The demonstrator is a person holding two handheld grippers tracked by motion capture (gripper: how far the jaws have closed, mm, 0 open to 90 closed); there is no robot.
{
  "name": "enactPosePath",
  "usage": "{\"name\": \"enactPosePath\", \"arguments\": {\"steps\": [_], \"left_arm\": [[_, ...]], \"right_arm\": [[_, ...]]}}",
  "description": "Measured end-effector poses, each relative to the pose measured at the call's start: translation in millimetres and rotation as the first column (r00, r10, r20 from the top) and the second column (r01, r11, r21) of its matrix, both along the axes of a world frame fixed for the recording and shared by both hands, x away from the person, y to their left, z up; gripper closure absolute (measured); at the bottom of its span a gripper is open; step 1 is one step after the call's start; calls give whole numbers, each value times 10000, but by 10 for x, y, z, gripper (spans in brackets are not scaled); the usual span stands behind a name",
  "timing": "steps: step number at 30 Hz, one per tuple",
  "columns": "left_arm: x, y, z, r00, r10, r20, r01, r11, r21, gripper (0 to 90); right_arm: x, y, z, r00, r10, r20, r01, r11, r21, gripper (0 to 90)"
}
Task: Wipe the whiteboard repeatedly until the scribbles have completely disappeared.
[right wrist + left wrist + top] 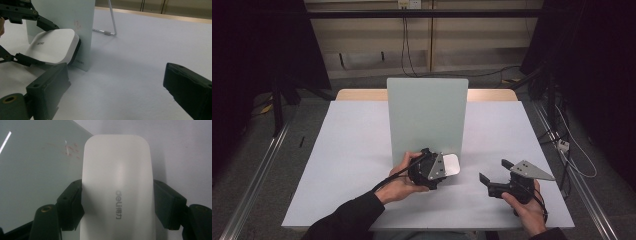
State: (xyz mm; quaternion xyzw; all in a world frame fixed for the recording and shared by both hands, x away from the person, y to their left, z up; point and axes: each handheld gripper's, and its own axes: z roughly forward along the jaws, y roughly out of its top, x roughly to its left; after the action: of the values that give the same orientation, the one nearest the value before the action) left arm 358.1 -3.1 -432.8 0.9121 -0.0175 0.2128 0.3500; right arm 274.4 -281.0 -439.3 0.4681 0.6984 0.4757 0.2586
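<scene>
Eraser [117, 182] clamped between left gripper [447, 167] jaws, pressed against whiteboard [427, 115] at twelve o'clock. Right gripper [493, 171] at three o'clock, jaws wide apart, holding nothing.

One white eraser [117, 185], one upright whiteboard [427, 117], one table [347, 150], two grippers: left [451, 166], right [493, 171].

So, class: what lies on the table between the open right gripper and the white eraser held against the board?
Nothing: in the high view, bare table separates the right gripper from the white eraser, which the left gripper holds against the board.
</scene>
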Motion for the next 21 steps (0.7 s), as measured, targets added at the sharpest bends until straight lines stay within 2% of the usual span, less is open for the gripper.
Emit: {"name": "enactPosePath", "arguments": {"steps": [4,6,8,10,13,14,17,21], "left_arm": [[34,21,83,9999,133,98,-131,9997,-189,312],[65,47,160,9994,341,86,-335,9978,-578,312],[105,73,265,9987,478,204,-462,9962,-737,312],[143,104,374,9969,716,314,-681,9925,-1011,312],[222,198,510,9946,1031,122,-994,9795,-1755,312],[235,219,524,9945,1042,101,-1005,9772,-1869,312],[203,190,491,9947,962,357,-897,9841,-1533,312],[165,91,399,9971,663,365,-616,9913,-1167,312]], "right_arm": [[3,2,-1,10000,-3,10,3,10000,-12,62],[6,0,-2,10000,-1,35,1,10000,-24,62],[5,1,-2,10000,-19,-12,19,10000,-1,62],[5,1,-1,10000,-8,5,8,10000,-6,62],[-1,-1,2,10000,5,13,-5,10000,26,61],[-2,-5,2,10000,22,32,-22,10000,2,61],[5,-3,-1,10000,9,31,-10,10000,14,62],[-1,3,3,10000,3,33,-3,10000,16,61]]}}
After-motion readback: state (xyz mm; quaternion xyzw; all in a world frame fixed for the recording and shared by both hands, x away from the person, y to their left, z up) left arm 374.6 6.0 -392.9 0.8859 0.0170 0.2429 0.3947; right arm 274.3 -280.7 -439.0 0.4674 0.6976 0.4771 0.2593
